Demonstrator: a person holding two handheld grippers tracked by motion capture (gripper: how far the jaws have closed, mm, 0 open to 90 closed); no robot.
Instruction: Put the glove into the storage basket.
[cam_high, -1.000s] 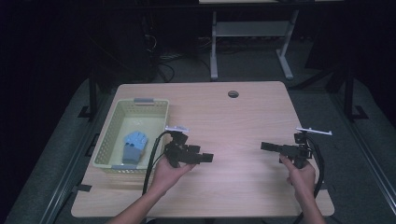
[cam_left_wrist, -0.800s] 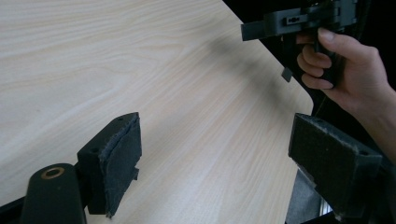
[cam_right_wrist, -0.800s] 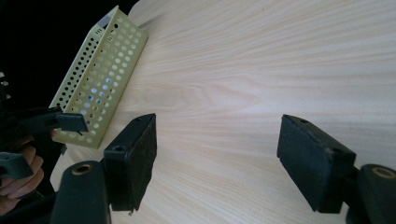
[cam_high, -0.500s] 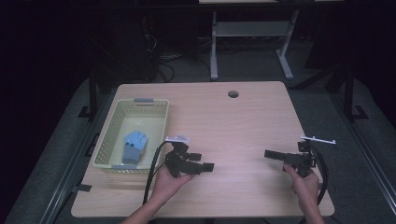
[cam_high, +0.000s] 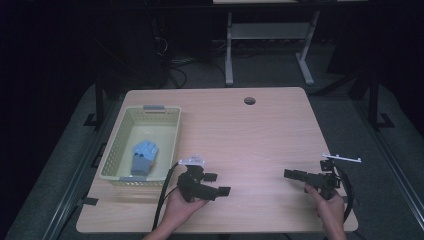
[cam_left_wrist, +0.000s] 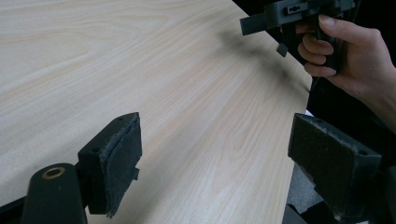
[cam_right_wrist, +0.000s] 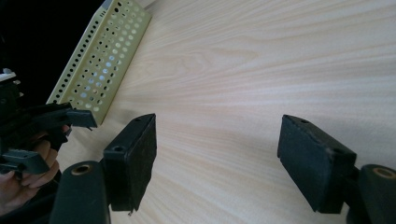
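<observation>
Item: blue object (cam_high: 141, 155), lying inside the yellow basket (cam_high: 115, 145) at the table's (cam_high: 260, 130) left; placement looks complete. Your left gripper (cam_high: 220, 185): jaws wide, holding nothing, just right of the basket. Your right gripper (cam_high: 290, 173): jaws wide, empty, near the right edge. Remaining: seemingly nothing but resting both tools.

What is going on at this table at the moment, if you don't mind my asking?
A person holds a gripper in each hand over a wooden table. The left gripper and the right gripper are both open and hold nothing, pointing roughly toward each other near the front edge. A blue object lies in the yellow basket on the left side, and neither gripper touches it.
</observation>
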